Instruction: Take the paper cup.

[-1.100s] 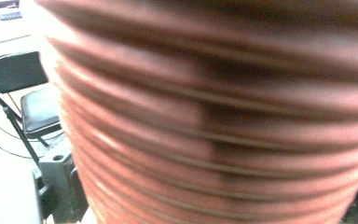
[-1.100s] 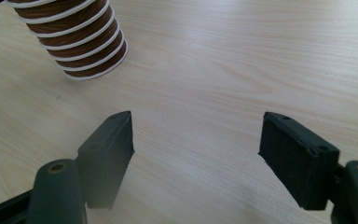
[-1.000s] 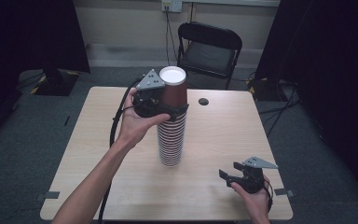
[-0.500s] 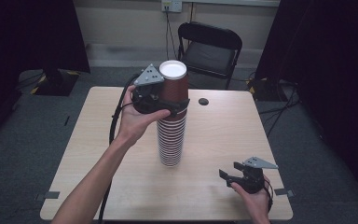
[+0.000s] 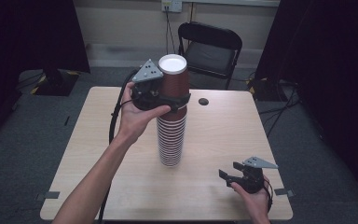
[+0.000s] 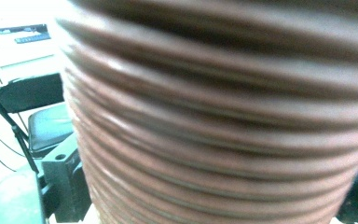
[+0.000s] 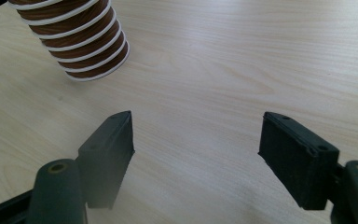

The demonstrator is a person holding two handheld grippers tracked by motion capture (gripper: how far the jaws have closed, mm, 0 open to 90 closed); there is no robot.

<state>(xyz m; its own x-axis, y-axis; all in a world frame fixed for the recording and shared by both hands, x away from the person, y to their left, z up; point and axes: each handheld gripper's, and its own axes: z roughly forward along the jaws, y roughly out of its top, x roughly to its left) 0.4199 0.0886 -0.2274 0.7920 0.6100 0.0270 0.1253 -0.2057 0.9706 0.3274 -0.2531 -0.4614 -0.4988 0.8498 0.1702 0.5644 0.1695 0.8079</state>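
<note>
Top cup sits slightly lower than 1 second ago, left gripper jaws closing around it.

both grippers, left gripper and right gripper, are black with grey three-cornered top plates; a black cable trails from the left; bare forearms, no sleeves.

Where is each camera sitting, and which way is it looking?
High view: above the person's side, looking forward and down on the table, showing both forearms, the left gripper at the top cup and the right gripper.
Left gripper view: on the left gripper, pressed close to the blurred cup stack, with its jaws either side.
Right gripper view: on the right gripper, looking along its open jaws over the table.
Shared: the high and right gripper views both show the stack's base.
</note>
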